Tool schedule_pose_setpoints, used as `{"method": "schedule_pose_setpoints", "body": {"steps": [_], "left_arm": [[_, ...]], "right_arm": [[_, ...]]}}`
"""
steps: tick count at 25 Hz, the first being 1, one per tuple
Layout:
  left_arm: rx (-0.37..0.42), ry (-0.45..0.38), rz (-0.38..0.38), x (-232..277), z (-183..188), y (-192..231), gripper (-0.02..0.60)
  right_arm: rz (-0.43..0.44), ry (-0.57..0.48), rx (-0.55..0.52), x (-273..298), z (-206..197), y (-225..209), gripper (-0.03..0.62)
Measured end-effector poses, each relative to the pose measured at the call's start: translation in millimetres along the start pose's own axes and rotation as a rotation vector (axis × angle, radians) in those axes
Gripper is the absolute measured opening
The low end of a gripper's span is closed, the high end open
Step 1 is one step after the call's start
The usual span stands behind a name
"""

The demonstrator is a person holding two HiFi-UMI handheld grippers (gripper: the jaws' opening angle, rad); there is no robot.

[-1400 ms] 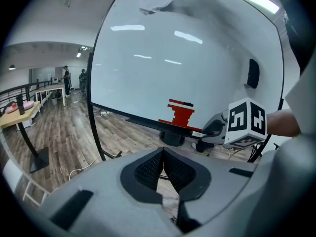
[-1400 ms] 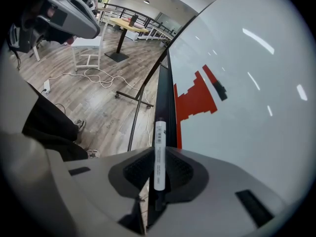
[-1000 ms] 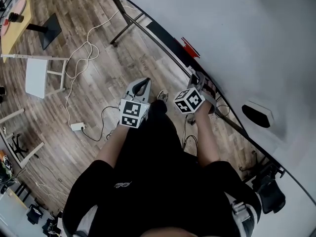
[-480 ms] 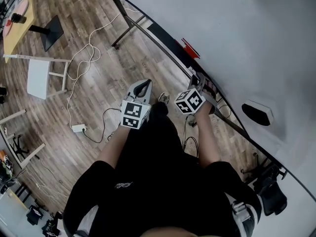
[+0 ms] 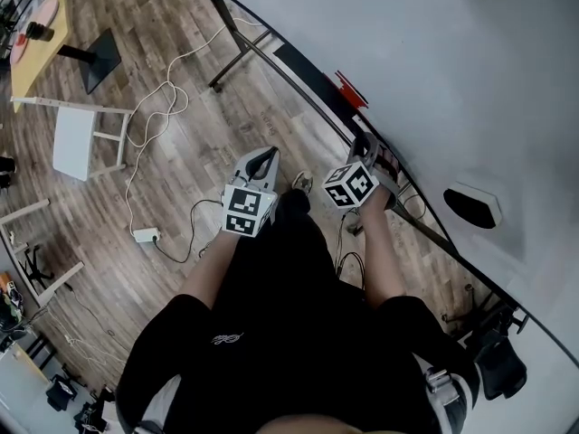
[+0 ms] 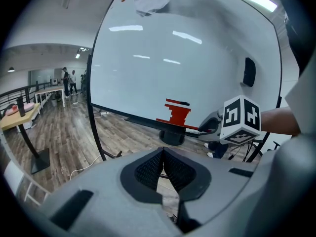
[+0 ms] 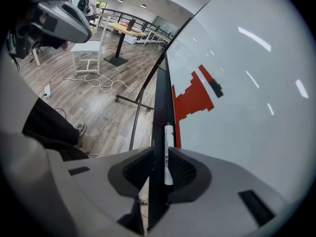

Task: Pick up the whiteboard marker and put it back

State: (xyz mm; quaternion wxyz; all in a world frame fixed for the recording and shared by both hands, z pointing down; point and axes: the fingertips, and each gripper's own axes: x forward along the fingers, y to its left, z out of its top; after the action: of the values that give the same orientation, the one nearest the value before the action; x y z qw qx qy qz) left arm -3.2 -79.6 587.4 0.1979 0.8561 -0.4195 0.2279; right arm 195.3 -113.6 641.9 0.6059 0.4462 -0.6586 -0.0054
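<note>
The white whiteboard marker (image 7: 168, 154) lies lengthwise on the black tray ledge (image 7: 159, 107) under the whiteboard (image 5: 434, 61). My right gripper (image 7: 160, 154) straddles the ledge. The marker is between its jaws, which have just been opening. A gap shows on the left side, so the pads do not squeeze it. In the head view the right gripper (image 5: 366, 145) reaches the tray beside a red stepped drawing (image 5: 348, 89). My left gripper (image 5: 262, 156) hangs over the floor, shut and empty. From the left gripper (image 6: 163, 152) view the right gripper (image 6: 210, 127) is seen at the tray.
A black eraser (image 5: 470, 208) clings to the board at the right. The board's stand leg (image 5: 235, 48) runs across the wooden floor. A white stool (image 5: 77, 138), a white cable with adapter (image 5: 145, 233) and a yellow table (image 5: 32, 34) are at the left.
</note>
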Motion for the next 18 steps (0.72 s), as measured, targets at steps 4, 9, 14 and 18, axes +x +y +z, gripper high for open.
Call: {"method": "schedule_pose_setpoints", "body": {"steps": [4,9,14,18], "left_arm": [[0.005,-0.016,0.000,0,7,-2,0.008],[0.023,-0.036,-0.018,3,24,-9,0.008],[0.050,-0.079,-0.042,10,47,-30,0.008],[0.062,-0.132,-0.022,10,69,-42,0.008]], "right_arm": [[0.000,-0.004,0.023,-3,-1,-5,0.114],[0.014,-0.060,0.117,-20,1,-11,0.156],[0.041,-0.197,0.309,-46,11,-20,0.156],[0.045,-0.375,0.520,-79,31,-33,0.049]]}}
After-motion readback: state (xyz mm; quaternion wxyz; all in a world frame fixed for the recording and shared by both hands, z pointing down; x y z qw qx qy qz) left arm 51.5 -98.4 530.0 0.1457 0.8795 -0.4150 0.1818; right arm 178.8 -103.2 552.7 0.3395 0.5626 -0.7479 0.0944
